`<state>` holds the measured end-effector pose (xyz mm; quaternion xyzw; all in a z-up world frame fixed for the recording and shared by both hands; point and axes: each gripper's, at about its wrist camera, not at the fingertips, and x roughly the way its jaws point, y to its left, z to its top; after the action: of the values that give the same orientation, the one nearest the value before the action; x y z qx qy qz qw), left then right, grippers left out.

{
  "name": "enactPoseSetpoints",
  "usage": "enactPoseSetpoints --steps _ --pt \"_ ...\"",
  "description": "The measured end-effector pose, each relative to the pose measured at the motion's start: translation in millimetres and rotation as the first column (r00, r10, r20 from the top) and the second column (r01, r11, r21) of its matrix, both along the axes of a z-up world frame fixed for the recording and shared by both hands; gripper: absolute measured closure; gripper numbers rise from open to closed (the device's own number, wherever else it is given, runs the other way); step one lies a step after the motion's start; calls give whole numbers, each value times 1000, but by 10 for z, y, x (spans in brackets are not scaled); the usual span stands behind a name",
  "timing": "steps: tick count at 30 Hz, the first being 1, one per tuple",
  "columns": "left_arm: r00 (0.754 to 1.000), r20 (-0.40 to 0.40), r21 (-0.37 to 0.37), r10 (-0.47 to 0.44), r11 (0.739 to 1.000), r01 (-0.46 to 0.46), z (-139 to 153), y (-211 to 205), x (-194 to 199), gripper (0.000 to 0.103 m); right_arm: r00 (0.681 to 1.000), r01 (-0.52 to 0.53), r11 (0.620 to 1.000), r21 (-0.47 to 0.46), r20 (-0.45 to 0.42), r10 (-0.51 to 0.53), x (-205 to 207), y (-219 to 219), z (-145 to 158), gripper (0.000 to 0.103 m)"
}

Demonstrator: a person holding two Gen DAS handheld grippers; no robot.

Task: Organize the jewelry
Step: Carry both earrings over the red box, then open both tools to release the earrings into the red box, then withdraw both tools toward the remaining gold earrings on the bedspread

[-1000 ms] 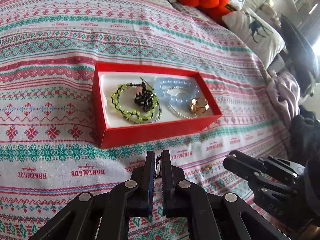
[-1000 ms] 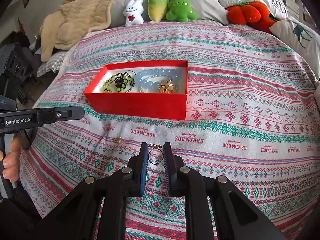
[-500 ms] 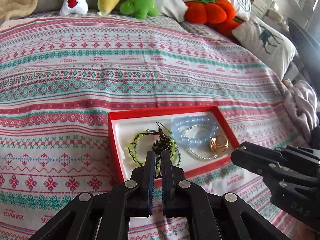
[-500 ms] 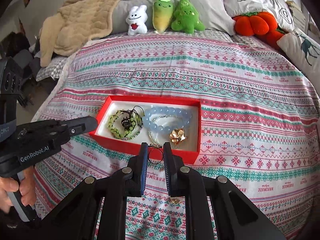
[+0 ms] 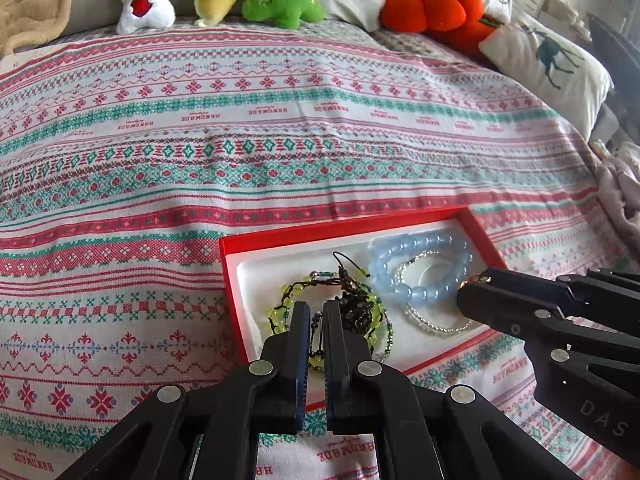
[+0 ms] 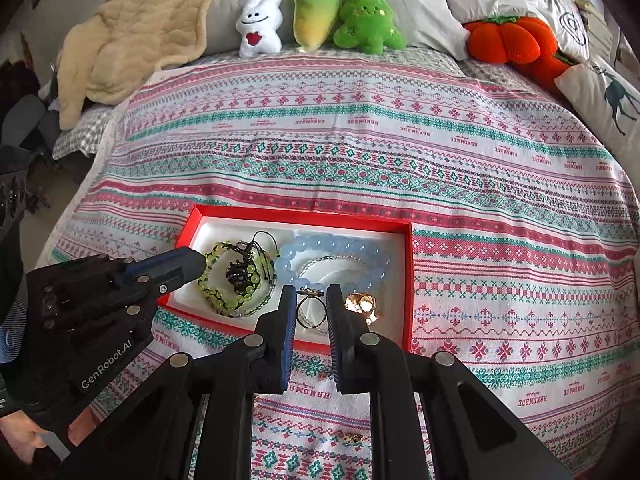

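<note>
Left wrist view:
Left gripper (image 5: pixel 316 320): jaws nearly together, pinching a thin dark beaded strand (image 5: pixel 317 326) above the green beaded bracelet (image 5: pixel 288 312).
Red cardboard box (image 5: pixel 320 236): on patterned bedspread (image 5: pixel 200 160); pale blue bead bracelet (image 5: pixel 416 264) inside.

Right wrist view:
Right gripper (image 6: pixel 311 308): clamped on a thin dark metal ring (image 6: pixel 311 311), over the box's near edge.
Gold ornament (image 6: pixel 360 303): inside box, just beside.

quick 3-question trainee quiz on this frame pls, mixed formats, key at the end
1. True or false: the red box stands on a bare wooden table.
2. What sits between the fingers of the right gripper? A) a ring B) a coin C) a key
3. Fill in: the blue bead bracelet lies ____ the red box.

Key: 1 false, it is on a patterned bedspread; 2 A, the ring; 3 inside.
</note>
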<state>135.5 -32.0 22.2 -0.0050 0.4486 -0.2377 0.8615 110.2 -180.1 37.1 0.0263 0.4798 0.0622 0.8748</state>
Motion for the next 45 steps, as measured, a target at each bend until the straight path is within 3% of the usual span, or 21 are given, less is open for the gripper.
enactPoseSetpoints --steps 1,3,6,13,23,25,27,29,34,36,45 --pt "1000 -7 -1 -2 1000 2 3 3 -3 97 1000 2 1000 -3 -4 -2 8 7 -13 87" --pt "1000 -13 -3 6 1000 -6 28 26 -11 78 1000 4 1000 -11 -13 -4 23 25 -30 87" --pt "999 -21 -35 30 999 -31 97 130 -29 63 1000 5 1000 -19 -26 -5 49 55 -36 87" --pt "992 -80 -87 97 991 -104 161 413 -9 56 998 33 999 -18 -59 -34 205 74 -5 87" --pt "978 -154 -55 142 987 -152 85 500 -5 33 978 132 991 -3 -163 -131 422 71 -49 85" --pt "975 -162 -49 153 985 -163 95 517 -13 28 974 149 989 -6 -171 -148 417 69 -27 81" --pt "973 -161 -30 165 985 -172 105 518 -31 23 973 157 987 -16 -169 -158 391 71 11 67" --pt "973 -153 -9 171 985 -174 119 517 -66 20 972 167 986 -25 -163 -169 344 69 63 61" --pt "974 -152 24 169 986 -168 146 499 -157 16 962 206 976 -63 -169 -214 181 11 198 59" --pt "974 -155 35 163 987 -159 150 475 -196 13 955 228 970 -89 -176 -240 97 -22 247 53" --pt "981 -126 60 147 988 -141 147 436 -429 12 894 347 916 -202 -224 -389 -340 -107 415 44"
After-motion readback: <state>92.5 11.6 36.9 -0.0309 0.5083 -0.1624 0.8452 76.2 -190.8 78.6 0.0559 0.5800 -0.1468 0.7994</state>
